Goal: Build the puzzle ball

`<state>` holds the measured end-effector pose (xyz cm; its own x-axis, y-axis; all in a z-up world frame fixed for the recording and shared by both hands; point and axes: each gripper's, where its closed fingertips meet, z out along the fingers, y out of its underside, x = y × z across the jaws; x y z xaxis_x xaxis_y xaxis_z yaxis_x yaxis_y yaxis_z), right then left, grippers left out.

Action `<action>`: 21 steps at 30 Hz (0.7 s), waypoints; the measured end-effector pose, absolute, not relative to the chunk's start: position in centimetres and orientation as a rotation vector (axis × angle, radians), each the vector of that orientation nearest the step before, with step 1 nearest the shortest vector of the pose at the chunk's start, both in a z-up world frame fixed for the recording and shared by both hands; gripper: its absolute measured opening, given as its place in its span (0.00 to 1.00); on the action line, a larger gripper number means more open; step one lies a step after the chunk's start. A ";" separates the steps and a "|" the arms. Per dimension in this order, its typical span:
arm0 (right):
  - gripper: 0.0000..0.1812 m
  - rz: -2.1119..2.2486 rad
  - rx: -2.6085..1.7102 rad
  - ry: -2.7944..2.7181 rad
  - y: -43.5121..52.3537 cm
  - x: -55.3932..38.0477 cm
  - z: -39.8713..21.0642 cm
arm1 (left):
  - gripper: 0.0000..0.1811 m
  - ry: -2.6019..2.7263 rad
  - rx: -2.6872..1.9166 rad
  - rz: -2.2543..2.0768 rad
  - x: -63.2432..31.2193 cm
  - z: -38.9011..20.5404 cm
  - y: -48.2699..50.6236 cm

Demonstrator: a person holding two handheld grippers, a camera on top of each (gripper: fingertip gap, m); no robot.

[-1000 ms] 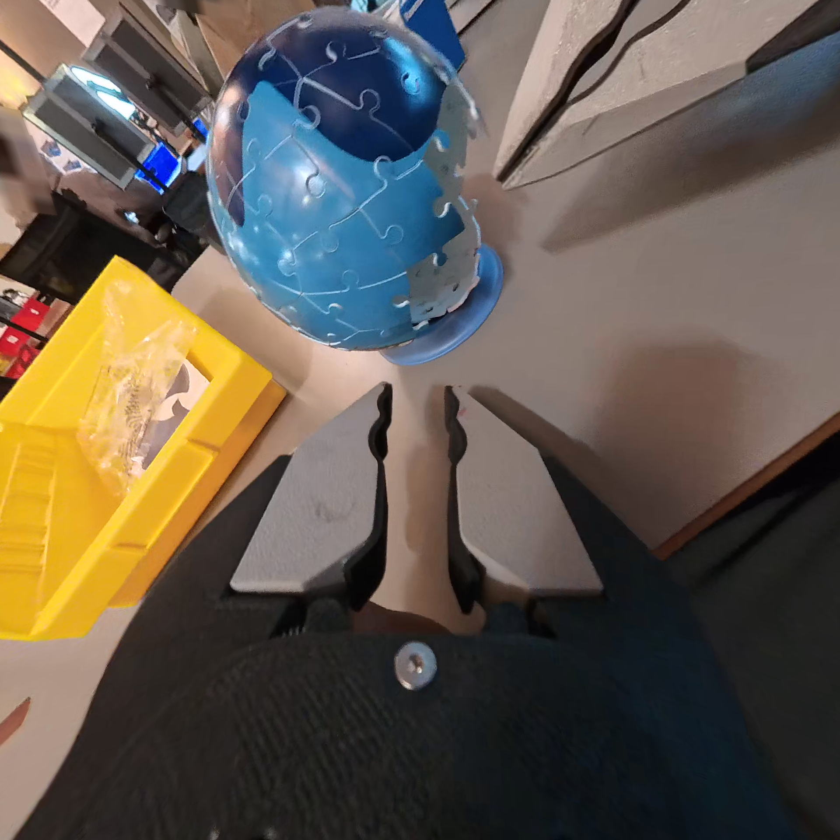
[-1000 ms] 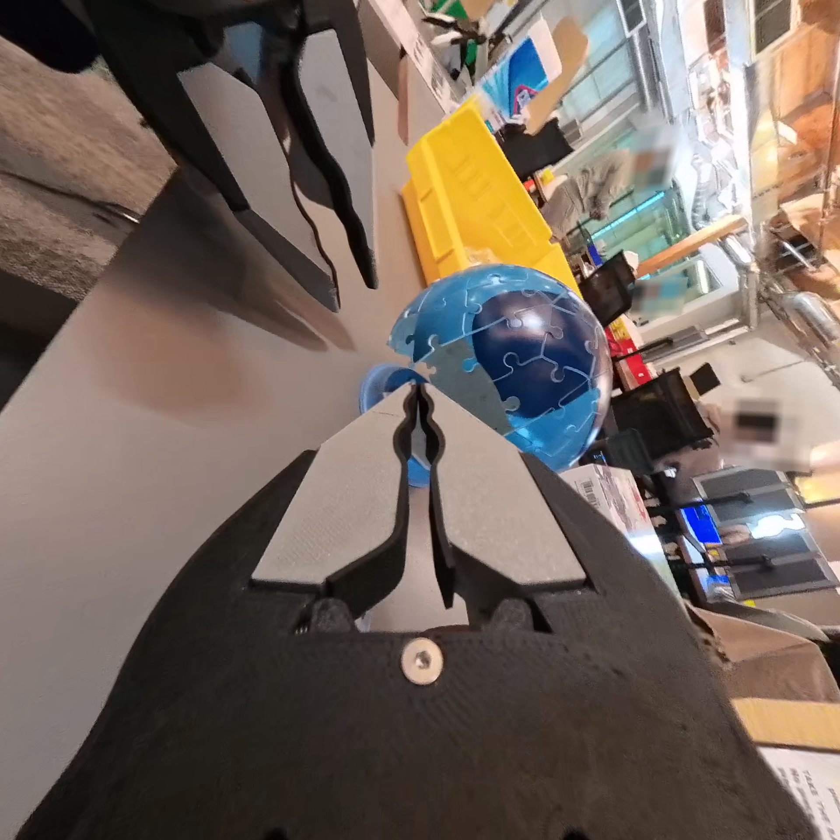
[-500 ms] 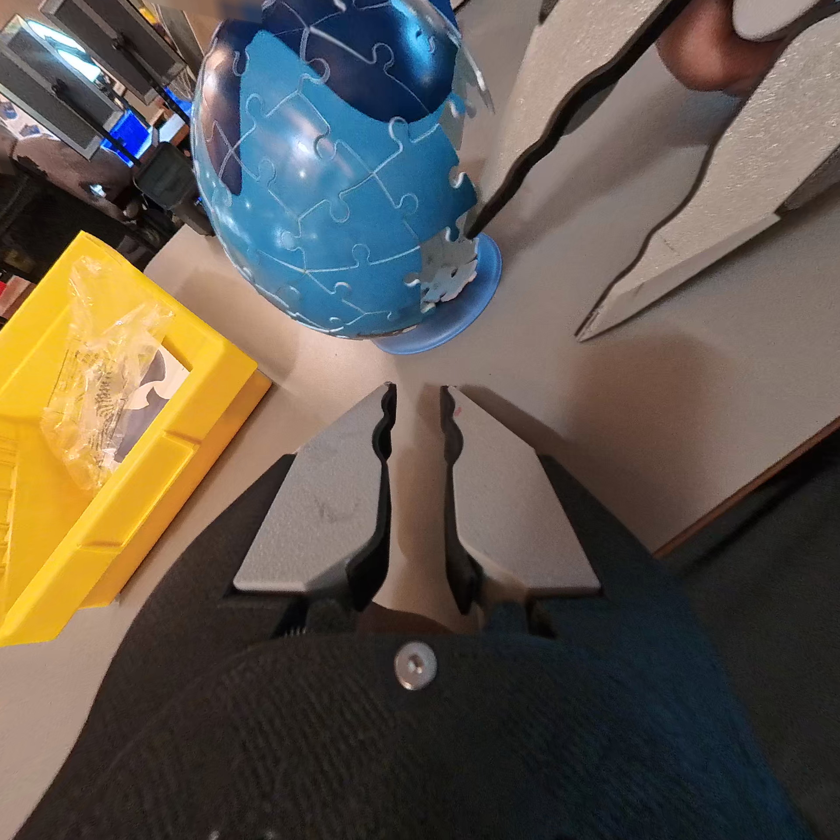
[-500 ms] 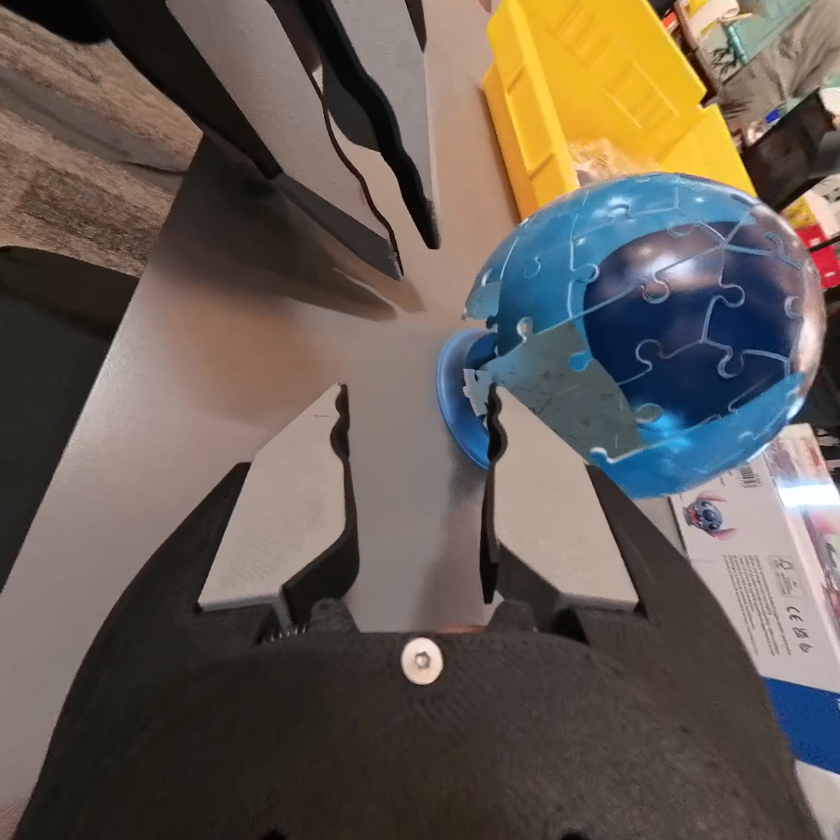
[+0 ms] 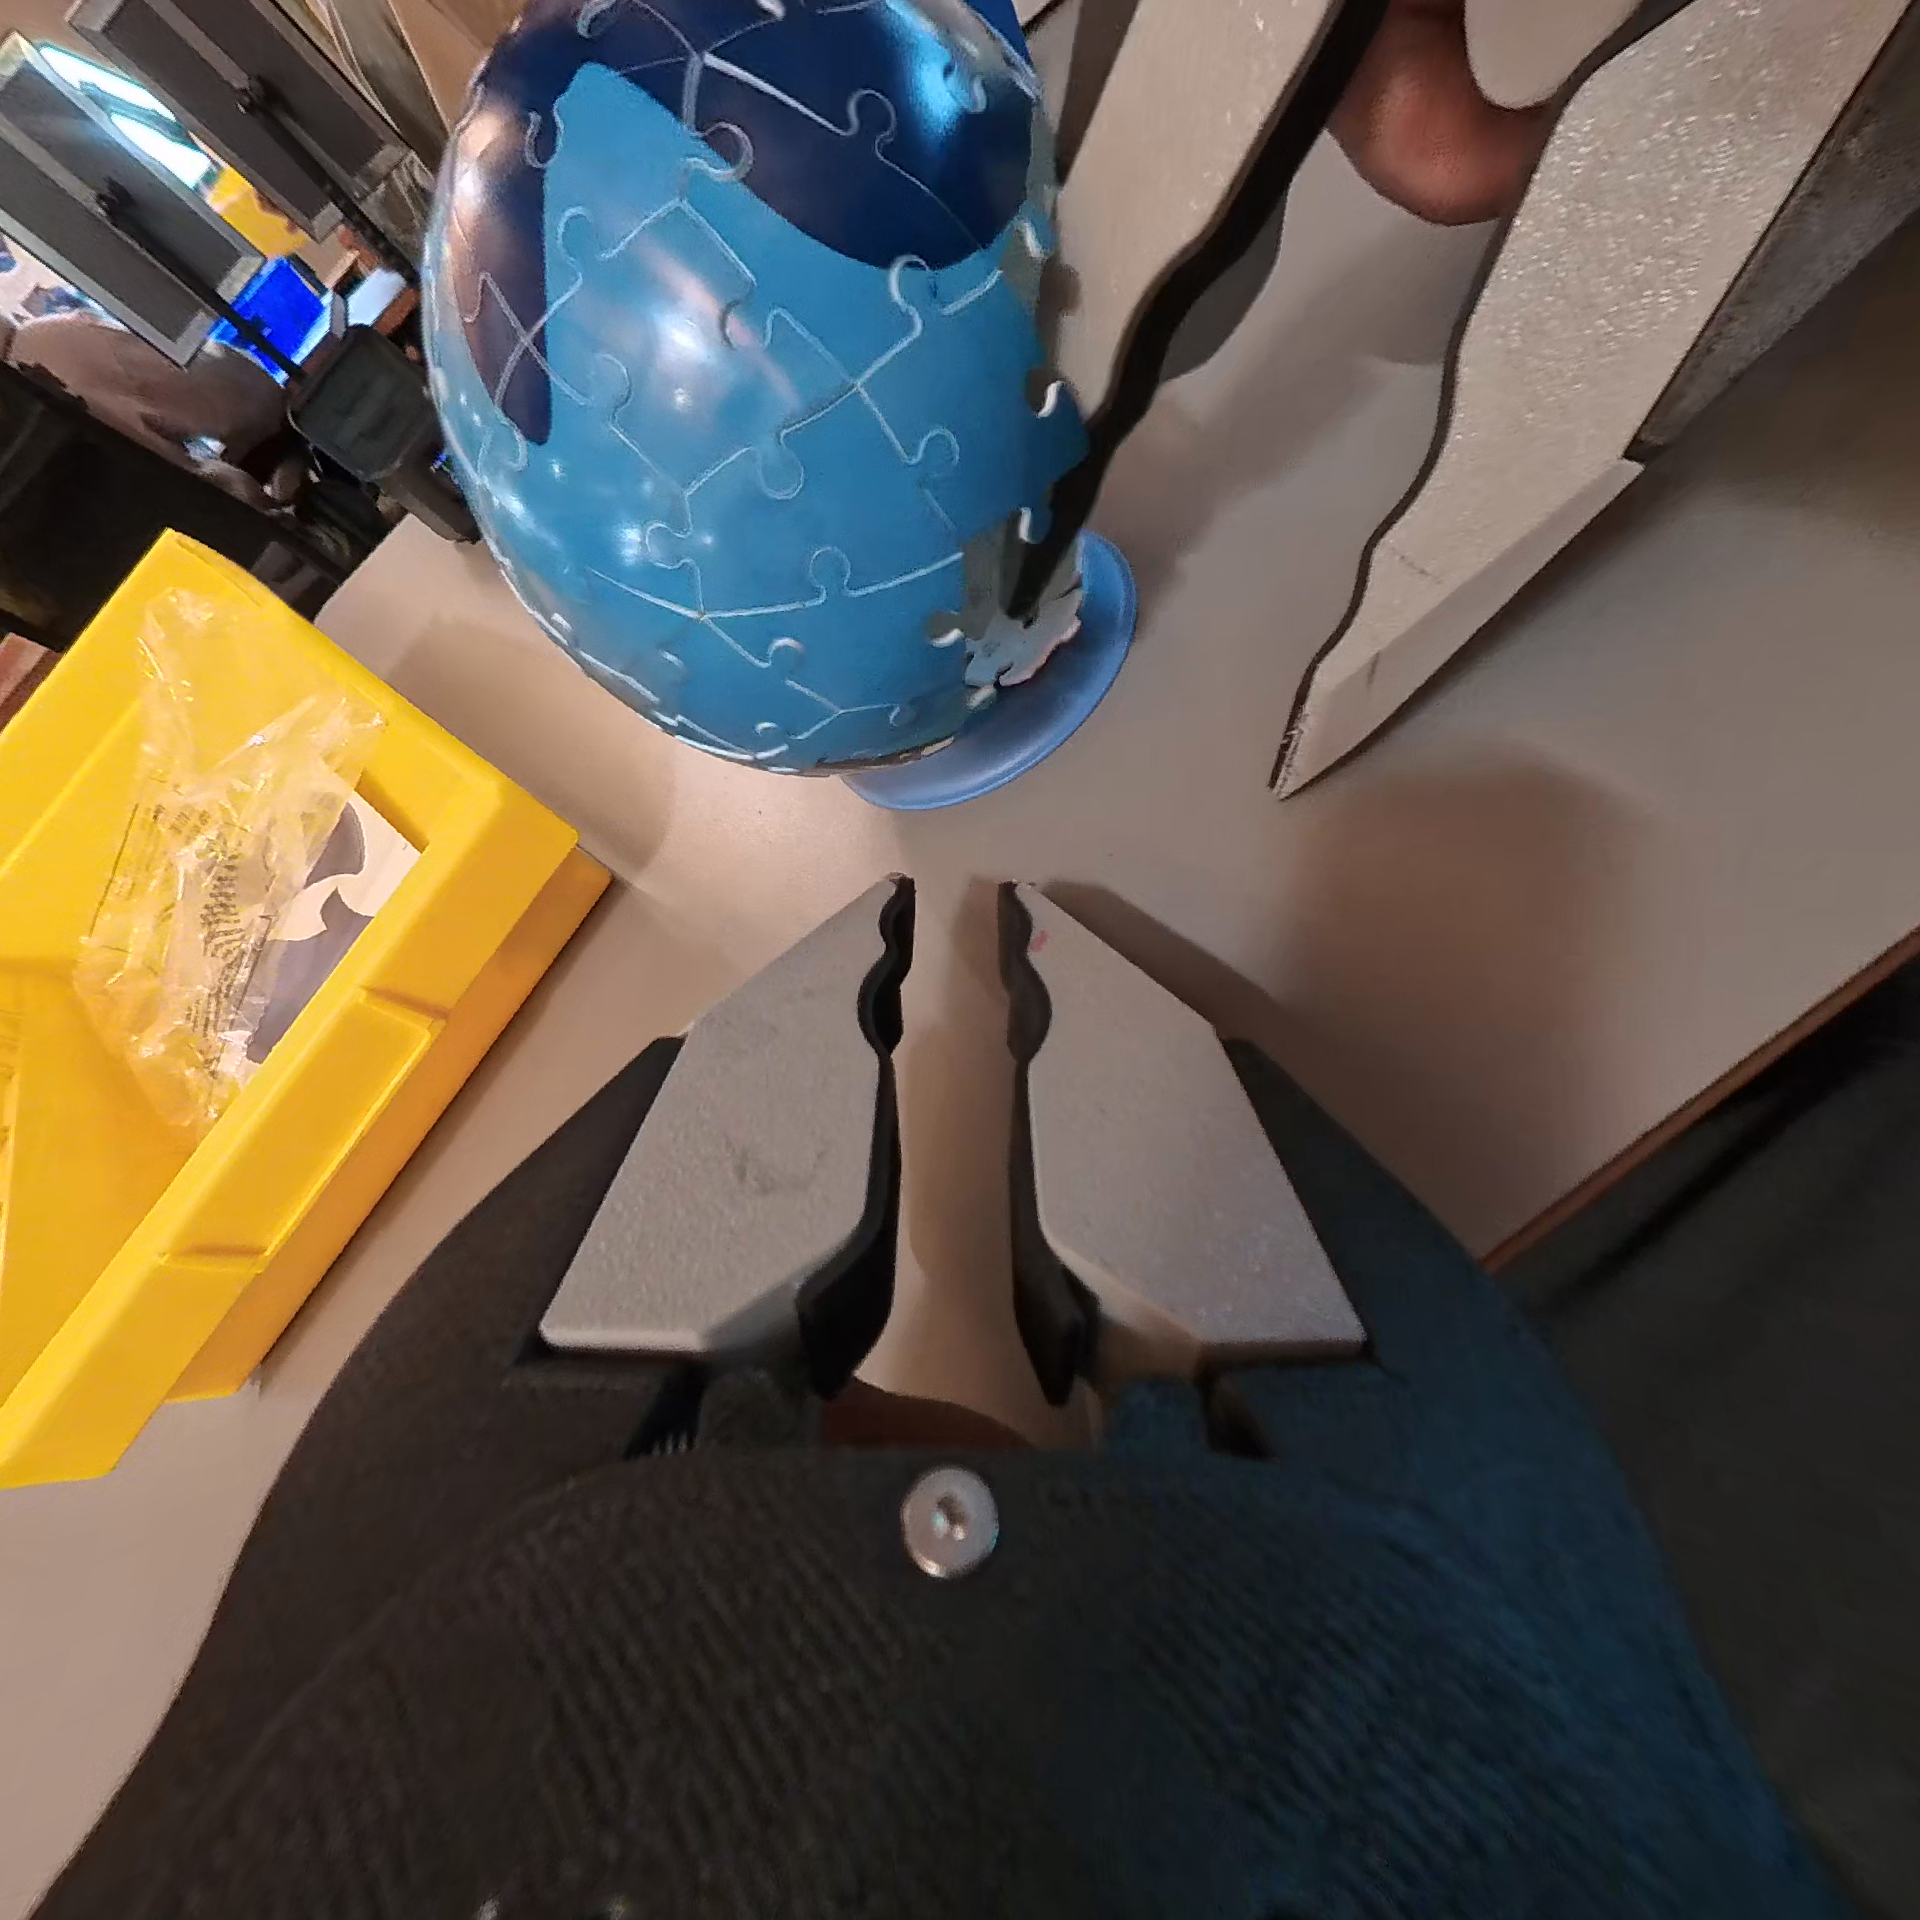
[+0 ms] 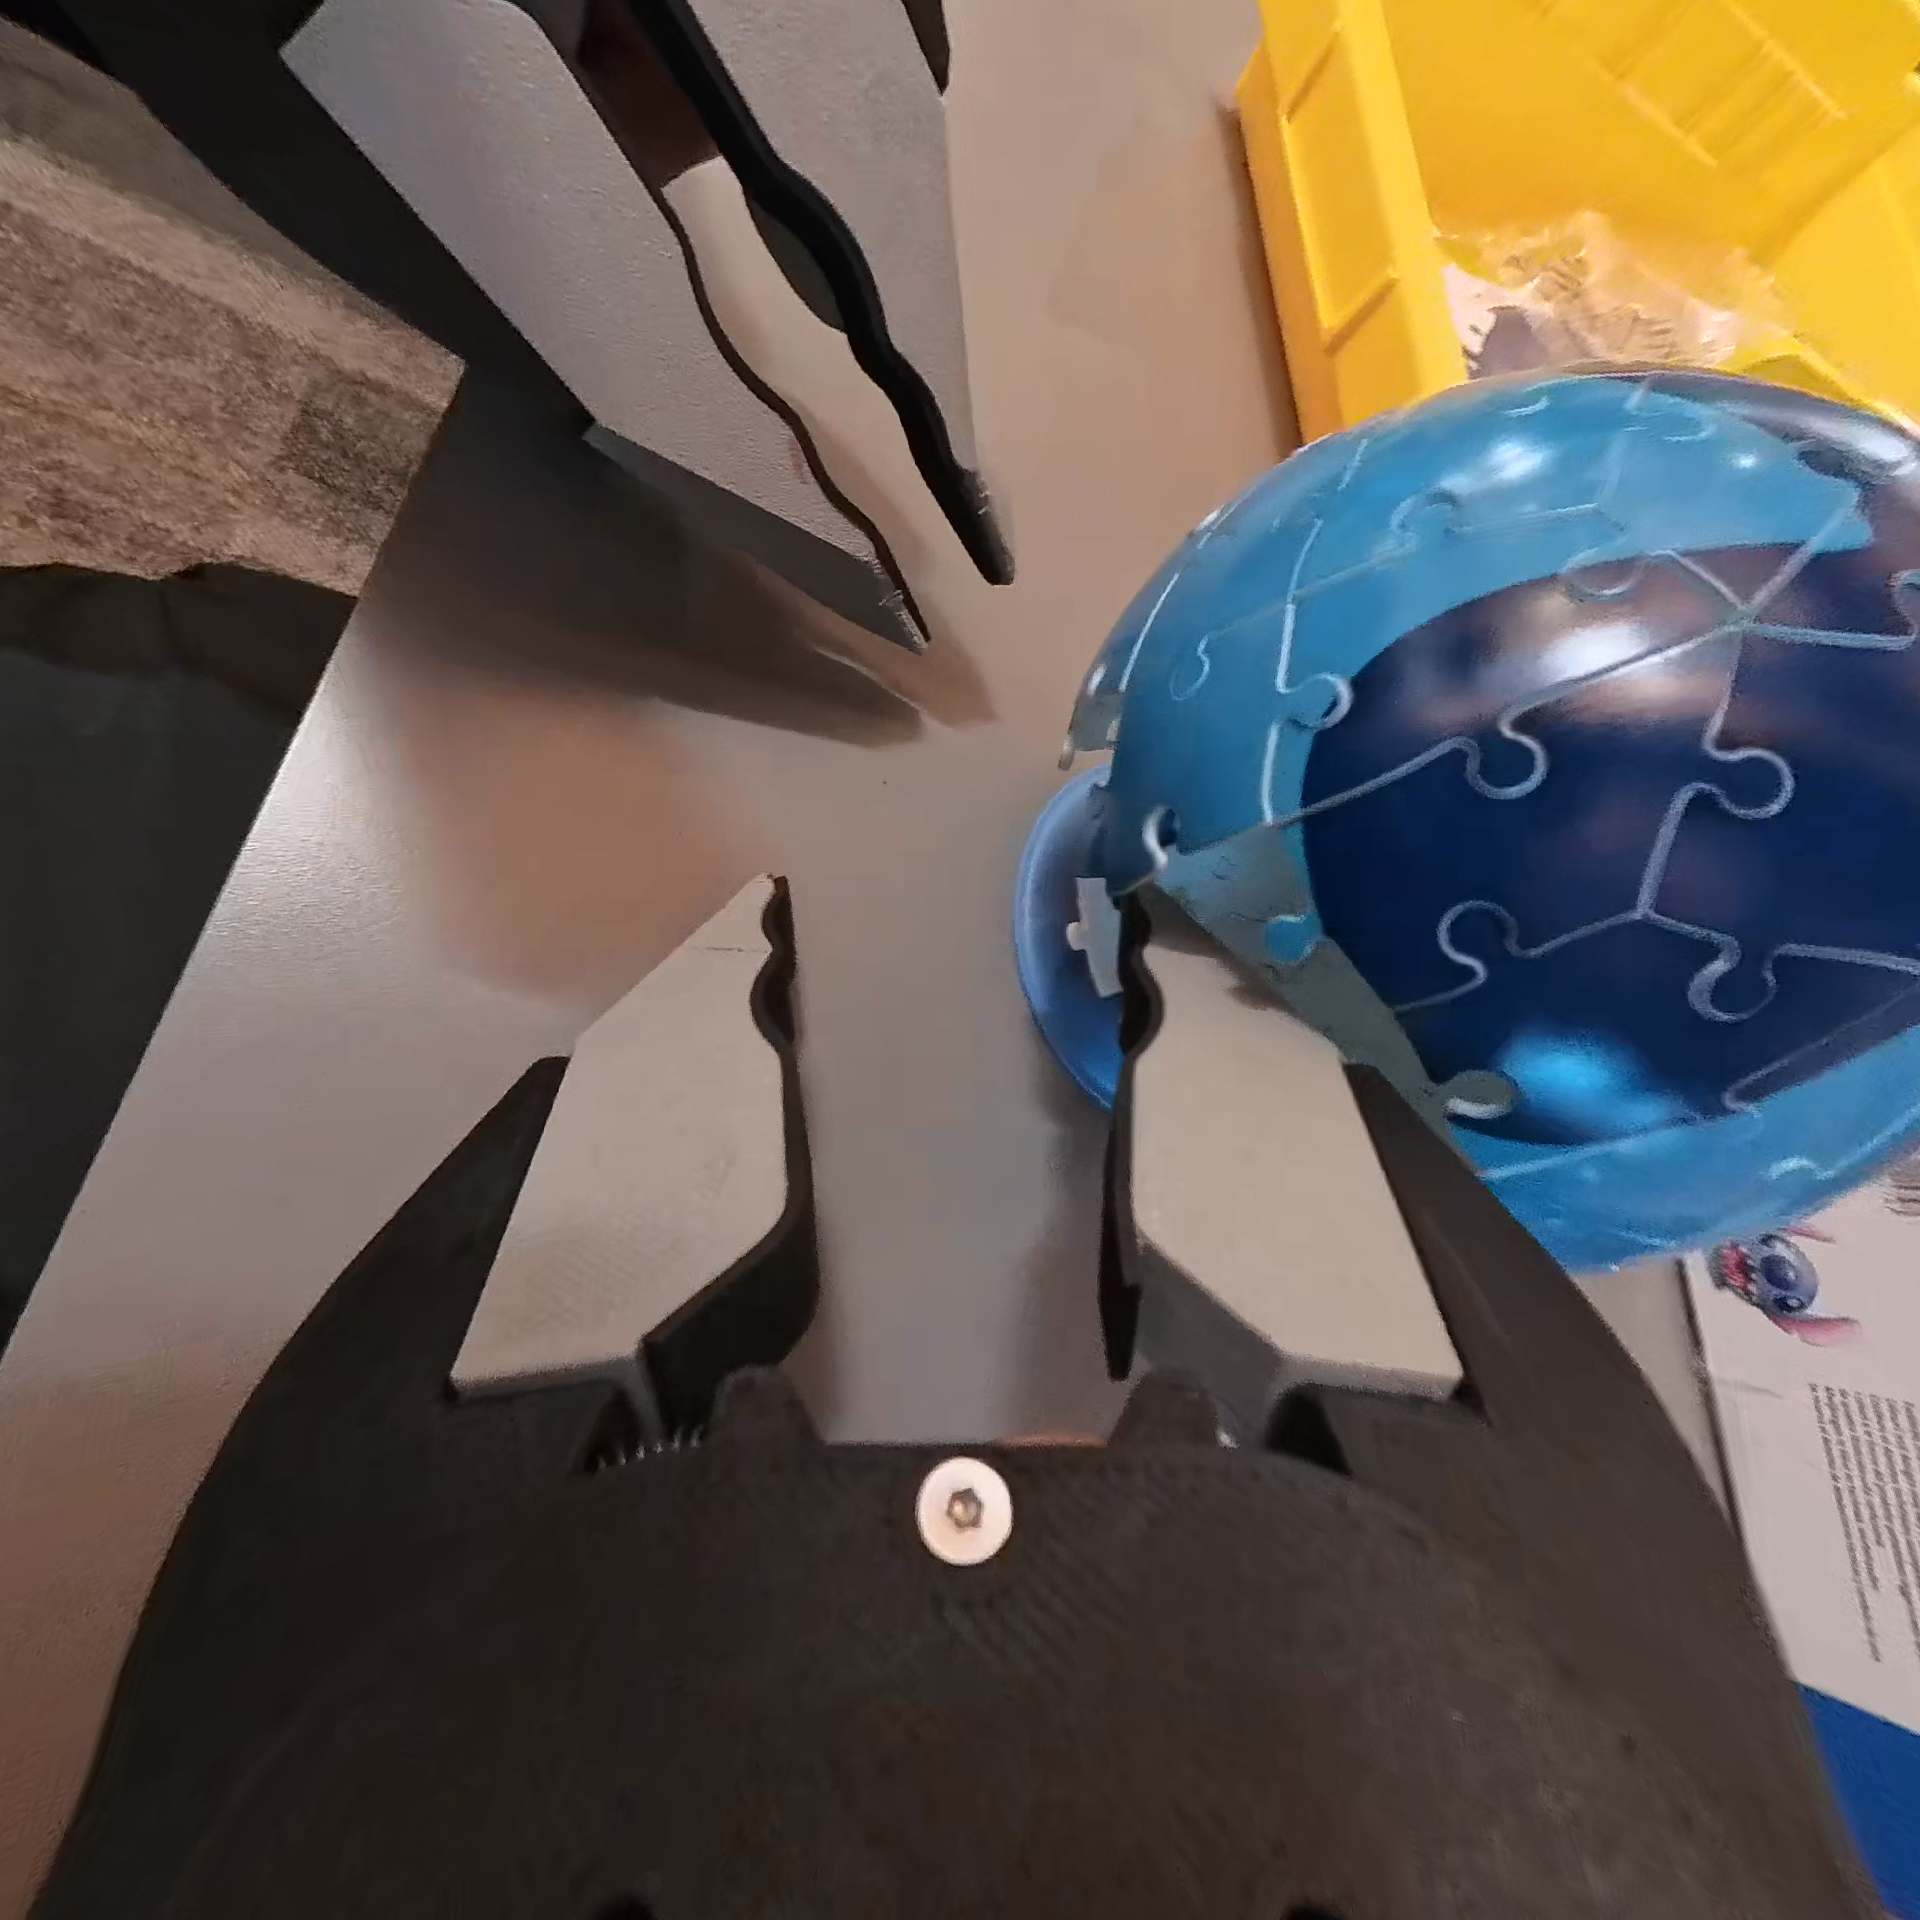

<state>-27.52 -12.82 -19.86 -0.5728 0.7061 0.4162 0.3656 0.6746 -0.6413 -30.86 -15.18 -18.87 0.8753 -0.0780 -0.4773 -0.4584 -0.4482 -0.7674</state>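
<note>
The ball (image 5: 748, 416), a partly built blue puzzle sphere with a darker blue patch, is sitting on a round blue stand (image 5: 997, 748) on the grey table (image 5: 1455, 987), and in the left wrist view it is lying ahead and slightly left of the left gripper (image 5: 951, 899). That gripper is hovering near the stand with its jaws a narrow gap apart and nothing between them. The right gripper (image 6: 951, 904) is reaching in with its jaws wide apart and gripping nothing; its right fingertip (image 6: 1132, 935) is pressing at the open edge of the ball, low down near the stand, where the grey inner side of the pieces is showing. A small pale piece (image 6: 1091, 920) is sitting at that fingertip, just above the stand, and whether it is locked into the ball cannot be told. In the left wrist view the same fingertip (image 5: 1039, 582) is touching the ball's edge just above that piece (image 5: 1013, 649). A yellow bin (image 5: 343, 1039) is standing left of the ball with a crumpled clear bag (image 5: 218, 914) lying in it. In the right wrist view a printed box (image 6: 1829, 1455) is lying on the table to the right, below the ball.
</note>
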 end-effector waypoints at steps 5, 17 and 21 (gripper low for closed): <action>0.28 0.654 -0.857 -2.240 -12.7 -27.6 -20.1 | 0.07 0.387 -2.005 0.450 -30.9 -18.8 -15.2; 0.14 0.282 -0.670 -2.097 -10.0 -28.7 -19.8 | 0.07 0.386 -2.001 0.453 -30.9 -18.8 -15.2; 0.11 0.263 -0.662 -2.103 -9.8 -28.8 -20.1 | 0.07 0.386 -2.000 0.449 -30.9 -18.8 -15.2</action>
<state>-28.82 -9.76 -20.07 -0.4621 0.5474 0.6977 0.3586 0.8349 -0.4175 -30.88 -15.23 -18.78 0.8797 -0.0777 -0.4691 -0.4523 -0.4410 -0.7752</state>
